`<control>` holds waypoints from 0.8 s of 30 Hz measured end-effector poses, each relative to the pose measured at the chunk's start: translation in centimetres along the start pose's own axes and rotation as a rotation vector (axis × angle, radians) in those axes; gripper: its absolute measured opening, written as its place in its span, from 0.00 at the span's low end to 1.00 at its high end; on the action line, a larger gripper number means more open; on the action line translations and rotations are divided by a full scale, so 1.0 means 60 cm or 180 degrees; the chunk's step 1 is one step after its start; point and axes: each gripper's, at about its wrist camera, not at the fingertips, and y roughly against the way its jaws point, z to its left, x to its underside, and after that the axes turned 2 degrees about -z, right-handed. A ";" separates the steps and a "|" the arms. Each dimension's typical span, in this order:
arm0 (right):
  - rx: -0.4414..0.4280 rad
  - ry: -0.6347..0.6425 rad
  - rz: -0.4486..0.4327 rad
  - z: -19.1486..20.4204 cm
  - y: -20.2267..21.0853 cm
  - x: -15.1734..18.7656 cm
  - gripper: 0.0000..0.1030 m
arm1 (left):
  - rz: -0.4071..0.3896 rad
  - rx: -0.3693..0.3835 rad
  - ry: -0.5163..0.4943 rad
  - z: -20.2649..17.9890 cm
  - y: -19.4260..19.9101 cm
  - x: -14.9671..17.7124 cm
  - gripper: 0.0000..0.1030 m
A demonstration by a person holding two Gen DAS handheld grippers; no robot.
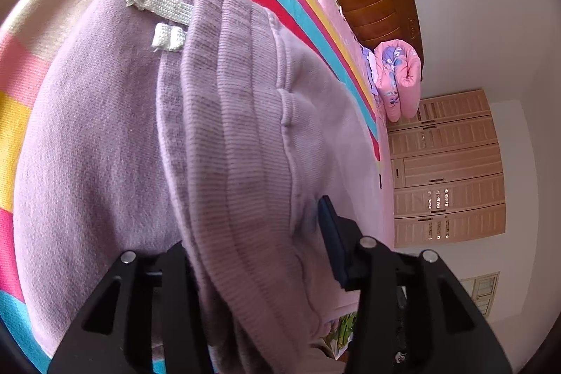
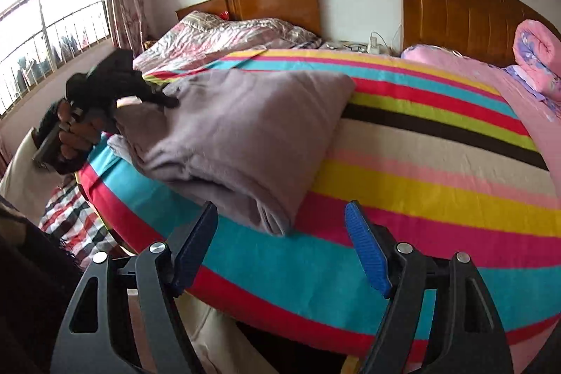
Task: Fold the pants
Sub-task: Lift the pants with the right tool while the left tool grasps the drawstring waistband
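The lilac pants lie folded in a thick stack on the striped bed cover. In the left wrist view the ribbed waistband with its white drawstring fills the frame. My left gripper has the waistband between its jaws; the fabric hides one pad, so the grip is unclear. It also shows in the right wrist view at the stack's far left edge, held by a hand. My right gripper is open and empty, just in front of the stack's near corner.
Wooden headboards stand behind the bed. A rolled pink quilt lies at the right end, a crumpled quilt at the back. A window is on the left, and a wardrobe on the far wall.
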 end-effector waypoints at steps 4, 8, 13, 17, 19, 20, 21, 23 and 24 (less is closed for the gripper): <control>0.0220 -0.0027 0.0052 0.004 -0.046 0.004 0.71 | -0.0026 -0.0097 -0.0077 -0.020 -0.006 0.000 0.55; 0.0464 0.0119 0.0051 0.018 -0.083 0.002 0.71 | -0.0174 -0.0451 -0.0342 -0.053 0.004 0.007 0.28; 0.0793 0.0338 0.0020 0.032 -0.101 0.000 0.71 | -0.0478 -0.0458 -0.1138 -0.205 0.061 -0.001 0.20; 0.0912 0.0570 -0.0023 0.050 -0.102 0.003 0.71 | -0.0730 -0.0361 -0.1567 -0.267 0.128 -0.008 0.20; 0.0951 0.0662 -0.0035 0.056 -0.101 0.006 0.71 | -0.0775 -0.0460 -0.1443 -0.222 0.143 -0.009 0.20; 0.0963 0.0685 -0.0033 0.057 -0.104 0.008 0.71 | -0.0765 -0.0527 -0.1250 -0.181 0.140 -0.009 0.20; 0.0957 0.0672 -0.0030 0.055 -0.105 0.007 0.72 | -0.0722 -0.0604 -0.1005 -0.126 0.130 -0.010 0.20; 0.0918 0.0642 -0.0020 0.053 -0.106 0.003 0.74 | -0.0609 -0.0682 -0.0564 -0.020 0.112 0.001 0.21; 0.0917 0.0659 -0.0015 0.053 -0.106 0.000 0.74 | -0.0623 -0.0545 -0.0412 0.021 0.104 0.005 0.22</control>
